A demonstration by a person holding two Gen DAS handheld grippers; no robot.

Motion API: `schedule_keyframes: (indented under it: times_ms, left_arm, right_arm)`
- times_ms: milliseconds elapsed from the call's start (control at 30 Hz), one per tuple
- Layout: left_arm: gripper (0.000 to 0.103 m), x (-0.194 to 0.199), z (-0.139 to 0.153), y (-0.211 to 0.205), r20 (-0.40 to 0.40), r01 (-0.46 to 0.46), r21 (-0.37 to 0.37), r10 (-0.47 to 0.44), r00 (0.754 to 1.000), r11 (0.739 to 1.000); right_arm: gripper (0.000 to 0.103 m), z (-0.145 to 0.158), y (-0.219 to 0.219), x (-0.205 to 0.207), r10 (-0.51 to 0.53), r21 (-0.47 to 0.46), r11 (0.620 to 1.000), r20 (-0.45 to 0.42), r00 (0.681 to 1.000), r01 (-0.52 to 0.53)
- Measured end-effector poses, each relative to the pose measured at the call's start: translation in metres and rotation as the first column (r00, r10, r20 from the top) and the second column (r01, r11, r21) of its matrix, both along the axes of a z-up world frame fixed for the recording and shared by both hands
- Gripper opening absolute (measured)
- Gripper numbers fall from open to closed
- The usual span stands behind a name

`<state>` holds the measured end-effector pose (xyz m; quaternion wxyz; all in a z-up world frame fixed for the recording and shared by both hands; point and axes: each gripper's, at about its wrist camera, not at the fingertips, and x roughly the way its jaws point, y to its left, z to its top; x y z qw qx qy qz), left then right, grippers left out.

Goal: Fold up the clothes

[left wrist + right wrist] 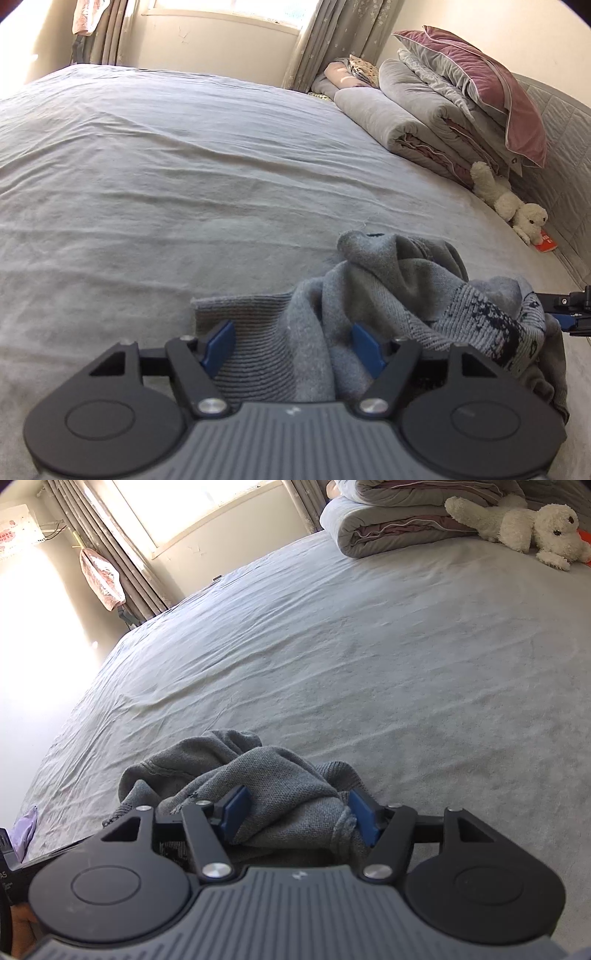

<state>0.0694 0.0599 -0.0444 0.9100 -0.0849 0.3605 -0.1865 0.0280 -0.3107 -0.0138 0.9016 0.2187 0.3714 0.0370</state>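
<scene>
Window [192, 506] daylight glares at left; sharp frames, edges fisheye-bent.

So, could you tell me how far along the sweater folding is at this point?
Nothing looks folded yet: the grey sweater lies bunched on the bed sheet. In hand: the left gripper and right gripper are both open astride its fabric. Left: spreading it flat, then every fold.

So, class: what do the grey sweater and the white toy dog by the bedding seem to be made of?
Grey sweater: knitted yarn, probably wool or acrylic, matte; ribbed rows and loops show. Toy dog: fluffy plush, likely synthetic; nubbly pile shows.
</scene>
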Motion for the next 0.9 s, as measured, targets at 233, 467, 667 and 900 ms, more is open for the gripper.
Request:
schedule_keyframes:
  times_ms: [233, 467, 667, 900]
  left_arm:
    - [0.058, 0.007, -0.009, -0.014, -0.005, 0.050, -0.066, -0.051, 0.999, 0.997]
    - [0.014, -0.007, -0.007, -0.024, -0.043, -0.029, -0.028, 0.027, 0.999, 0.999]
    - [0.012, -0.037, 0.005, -0.029, -0.061, -0.097, 0.026, 0.098, 0.993, 0.995]
    - [0.011, -0.086, 0.019, -0.010, -0.119, -0.169, 0.030, 0.171, 0.978, 0.985]
  right_arm:
    - [0.067, -0.012, 0.004, 0.008, 0.013, 0.002, 1.000, -0.029, 0.999, -0.013]
    - [0.065, -0.020, 0.013, 0.009, 0.047, -0.023, 0.999, -0.054, 0.997, -0.048]
    - [0.036, -0.012, 0.023, 0.002, 0.095, -0.073, 0.993, -0.037, 0.995, -0.097]
    - [0.033, -0.007, 0.024, -0.002, 0.121, -0.087, 0.989, -0.025, 0.992, -0.123]
